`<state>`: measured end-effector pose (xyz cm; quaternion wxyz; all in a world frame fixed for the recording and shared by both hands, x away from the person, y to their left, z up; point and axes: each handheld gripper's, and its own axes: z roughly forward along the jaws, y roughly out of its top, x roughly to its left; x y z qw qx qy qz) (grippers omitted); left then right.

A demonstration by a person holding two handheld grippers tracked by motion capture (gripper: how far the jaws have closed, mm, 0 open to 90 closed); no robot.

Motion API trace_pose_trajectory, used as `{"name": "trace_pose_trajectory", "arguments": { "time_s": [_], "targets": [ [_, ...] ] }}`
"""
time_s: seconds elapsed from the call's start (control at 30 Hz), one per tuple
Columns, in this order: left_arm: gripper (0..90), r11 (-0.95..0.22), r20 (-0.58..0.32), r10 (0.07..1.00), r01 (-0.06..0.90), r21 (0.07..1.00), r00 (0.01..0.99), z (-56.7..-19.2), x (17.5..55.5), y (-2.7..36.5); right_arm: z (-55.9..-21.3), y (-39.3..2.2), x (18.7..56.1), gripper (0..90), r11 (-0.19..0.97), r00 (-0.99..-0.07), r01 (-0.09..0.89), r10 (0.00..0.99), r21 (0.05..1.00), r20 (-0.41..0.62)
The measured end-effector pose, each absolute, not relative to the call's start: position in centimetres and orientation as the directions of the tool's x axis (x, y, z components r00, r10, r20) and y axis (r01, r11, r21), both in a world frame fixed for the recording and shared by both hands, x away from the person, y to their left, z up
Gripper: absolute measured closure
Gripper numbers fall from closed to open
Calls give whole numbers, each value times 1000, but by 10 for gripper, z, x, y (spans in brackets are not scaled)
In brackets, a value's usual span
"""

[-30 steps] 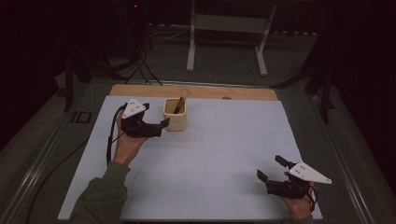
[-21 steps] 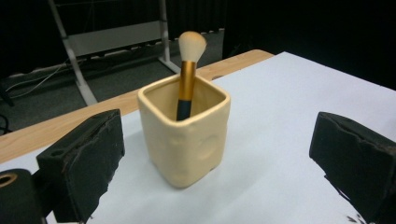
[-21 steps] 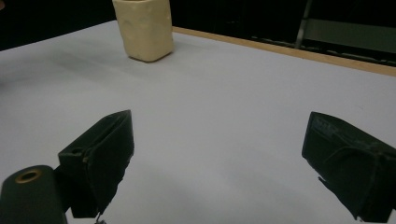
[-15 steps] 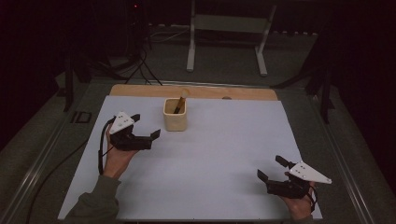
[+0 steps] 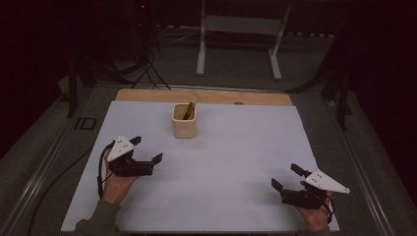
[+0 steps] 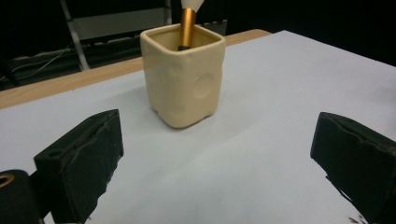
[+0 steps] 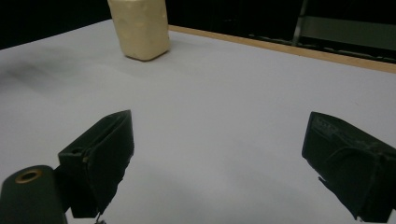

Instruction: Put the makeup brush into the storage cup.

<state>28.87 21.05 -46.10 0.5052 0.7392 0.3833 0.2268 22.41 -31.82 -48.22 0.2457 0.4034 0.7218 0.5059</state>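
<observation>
Your cup [image 5: 184,121] stands upright toward the far middle of the surface [image 5: 236,162], a short way in from the wooden strip [image 5: 206,97] along the far edge. It is a cream, squarish cup with rounded corners and thick walls, and its sides look lumpy and hand-formed, with a shallow dent on the face that your left tool view shows [image 6: 183,81]. The finish is matte, like unglazed clay. A brush [image 5: 189,109] leans inside it: a shiny orange-gold metal ferrule [image 6: 187,29] rises above the rim, topped by a pale tip that the upper edge of that view cuts off.

Your left tool [image 5: 146,151] hovers near the cup, on the near-left side of it, pointed toward it but apart from it. Its two black jaws are spread wide with nothing between them, and their pads look blocky, dull and slightly rough.

Your right tool [image 5: 286,177] sits at the near right corner of the surface, well apart from the cup. Its jaws are also spread wide and hold nothing.

The surface is a smooth, flat, pale sheet with a faint bluish cast.
</observation>
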Motion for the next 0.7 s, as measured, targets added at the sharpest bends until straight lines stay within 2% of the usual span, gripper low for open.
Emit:
{"name": "trace_pose_trajectory", "arguments": {
  "time_s": [0.7],
  "targets": [
    [35,-168,-45,842,340,925,538,-470,254,247,-482,-325,224,89,155,-543,336,838,929,56]
  ]
}}
